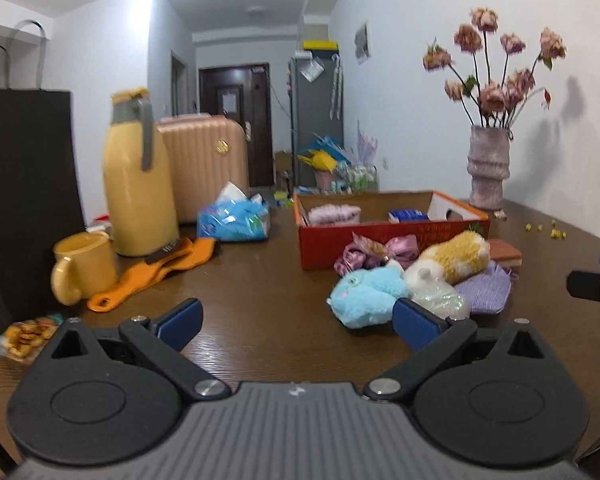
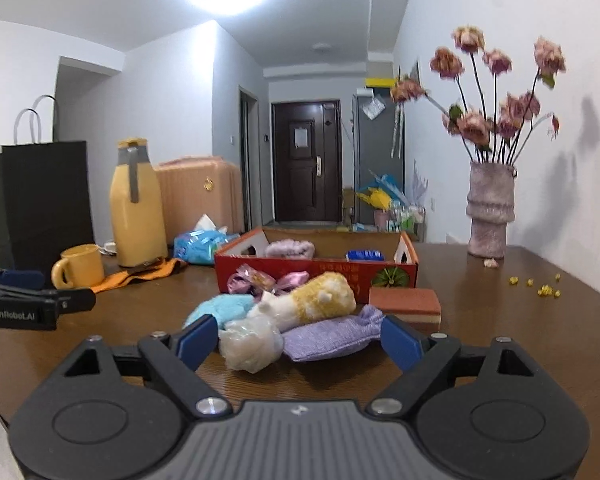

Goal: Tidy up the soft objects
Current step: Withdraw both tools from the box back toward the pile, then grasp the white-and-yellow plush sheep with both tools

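A heap of soft things lies in front of the red cardboard box (image 2: 236, 264): a blue plush (image 1: 366, 296), a yellow-and-white plush (image 2: 316, 296), a purple knit piece (image 2: 328, 338), a white translucent bundle (image 2: 252, 344) and pink ribbons (image 2: 260, 280). My left gripper (image 1: 298, 322) is open over bare table, with the blue plush just beyond its right finger. My right gripper (image 2: 299, 339) is open; the bundle and the knit piece lie between its fingers, and the pads do not press on them. Inside the box are a pink fluffy item (image 2: 290, 248) and a blue packet (image 2: 364, 255).
On the left stand a yellow thermos (image 1: 138, 184), a yellow mug (image 1: 84, 266), an orange cloth (image 1: 156, 268), a black paper bag (image 1: 24, 200) and a blue tissue pack (image 1: 234, 220). A vase of flowers (image 1: 488, 168) stands far right. A brick-red block (image 2: 406, 304) lies beside the heap.
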The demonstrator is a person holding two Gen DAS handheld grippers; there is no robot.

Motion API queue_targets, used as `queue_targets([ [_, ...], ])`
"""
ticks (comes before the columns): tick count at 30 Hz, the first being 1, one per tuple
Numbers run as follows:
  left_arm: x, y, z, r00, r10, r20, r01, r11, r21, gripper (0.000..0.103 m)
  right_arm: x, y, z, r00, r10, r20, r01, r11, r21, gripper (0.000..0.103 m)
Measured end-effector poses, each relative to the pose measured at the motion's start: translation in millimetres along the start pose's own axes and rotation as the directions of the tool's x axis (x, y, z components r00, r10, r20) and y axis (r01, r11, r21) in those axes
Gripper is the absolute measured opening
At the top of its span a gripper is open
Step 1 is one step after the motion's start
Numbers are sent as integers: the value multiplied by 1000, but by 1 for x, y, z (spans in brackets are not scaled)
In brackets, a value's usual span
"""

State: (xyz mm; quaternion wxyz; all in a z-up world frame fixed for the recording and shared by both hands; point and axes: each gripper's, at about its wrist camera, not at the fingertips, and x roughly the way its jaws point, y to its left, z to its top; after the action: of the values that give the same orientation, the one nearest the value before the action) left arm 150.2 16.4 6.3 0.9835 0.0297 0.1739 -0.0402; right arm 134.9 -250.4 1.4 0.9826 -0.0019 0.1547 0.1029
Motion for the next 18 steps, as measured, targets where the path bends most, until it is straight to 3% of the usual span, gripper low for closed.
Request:
queue_targets([
  [7, 57, -12, 2, 996, -56, -66, 57, 998, 13, 103, 51, -4, 3, 998, 44, -48, -44, 999, 5, 81],
  [11, 87, -10, 14, 992, -75, -99, 72, 997, -26, 101, 83, -4, 9, 992, 90, -87, -89, 996, 13, 64],
  [14, 102, -8, 22, 987, -123, -105, 116, 991, -71, 99, 106, -8, 19, 995, 49, -84, -48, 999, 18, 63],
  [16, 112, -13, 24, 985, -146, -93, 141, 989, -52, 99, 119, -13, 25, 997, 21, -71, -20, 1000, 9, 63],
  [18, 125, -20, 24, 987, -119, -107, 117, 993, -29, 98, 138, -18, 29, 997, -13, -79, 11, 1000, -17, 66],
])
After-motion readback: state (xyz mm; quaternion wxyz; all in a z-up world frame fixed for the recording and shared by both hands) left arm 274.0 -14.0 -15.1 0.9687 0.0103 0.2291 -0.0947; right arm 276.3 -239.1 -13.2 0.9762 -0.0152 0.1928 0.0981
